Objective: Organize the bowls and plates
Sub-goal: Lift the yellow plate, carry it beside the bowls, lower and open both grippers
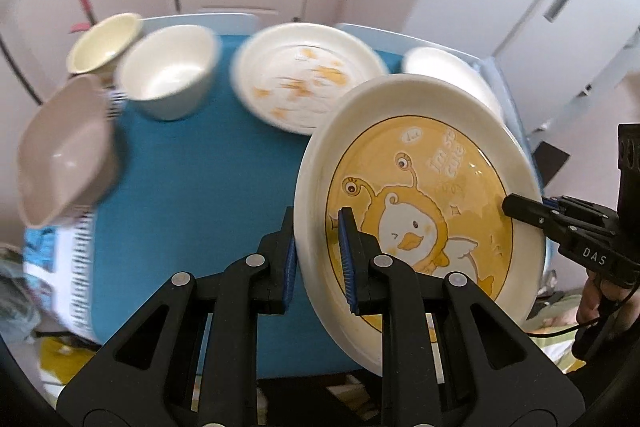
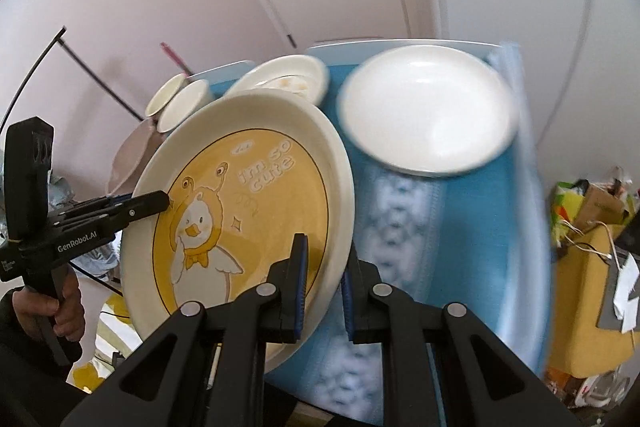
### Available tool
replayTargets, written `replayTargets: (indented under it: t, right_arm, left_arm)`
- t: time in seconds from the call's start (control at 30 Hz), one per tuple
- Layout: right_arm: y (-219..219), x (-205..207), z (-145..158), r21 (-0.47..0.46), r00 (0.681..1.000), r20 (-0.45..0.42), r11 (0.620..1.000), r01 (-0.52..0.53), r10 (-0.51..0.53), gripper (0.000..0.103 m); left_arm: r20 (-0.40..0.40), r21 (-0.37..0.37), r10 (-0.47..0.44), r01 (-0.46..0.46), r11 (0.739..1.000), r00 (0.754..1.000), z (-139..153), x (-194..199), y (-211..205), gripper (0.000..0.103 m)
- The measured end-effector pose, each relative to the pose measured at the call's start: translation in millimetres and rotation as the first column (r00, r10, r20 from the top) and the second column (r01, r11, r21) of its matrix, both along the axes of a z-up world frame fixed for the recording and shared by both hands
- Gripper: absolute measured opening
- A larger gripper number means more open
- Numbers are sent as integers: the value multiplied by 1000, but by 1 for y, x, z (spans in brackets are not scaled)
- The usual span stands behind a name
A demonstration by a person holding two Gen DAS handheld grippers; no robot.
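You have the duck plate (image 1: pixel 416 211) pinched from both sides: your left claw (image 1: pixel 318 259) is clamped on its near-left rim, one blue pad on the printed face and the other behind, and your right claw (image 2: pixel 324 279) is clamped on the opposite rim in the same way. Two grips on opposite edges look like a way to stop a wide, shallow plate from swinging, and it hangs tilted on edge above the blue tabletop (image 1: pixel 192 195), touching nothing else. The plate is cream with a broad raised rim and a glossy yellow centre showing a cartoon duck in a hooded costume and the words "I'm so cute". Beyond it a plain white plate (image 2: pixel 428 115) and a cream plate with orange marks (image 1: pixel 308 79) lie flat, likely stacking spots. Two cream bowls (image 1: pixel 168 71) and a tan bowl (image 1: pixel 66 151) sit at the left.
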State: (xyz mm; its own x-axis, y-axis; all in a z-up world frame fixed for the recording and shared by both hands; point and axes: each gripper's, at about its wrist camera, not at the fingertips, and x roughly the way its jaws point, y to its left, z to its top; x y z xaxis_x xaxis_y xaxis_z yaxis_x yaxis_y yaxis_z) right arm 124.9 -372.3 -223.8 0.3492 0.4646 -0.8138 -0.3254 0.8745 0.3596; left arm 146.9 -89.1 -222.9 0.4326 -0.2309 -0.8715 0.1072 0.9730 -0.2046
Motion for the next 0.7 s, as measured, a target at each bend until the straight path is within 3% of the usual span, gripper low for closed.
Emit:
replayTargets:
  t: [0.17,0.37,0.7]
  right_arm:
    - [64,2,-7,21,999,-21,999,-46,47,14]
    - [127,4,-27,2,995,-55,997,-82,82,14]
    - [158,15,-65,-31,995,-79,998,-62,59,14]
  left_arm:
    - [-16,28,40,-39,999,999,-8,-5,61,16]
    - [-69,26,50,-49,998,996,-41,-3,124,16]
    - [-91,23,23,-21,1000,996,-80,5,151,16]
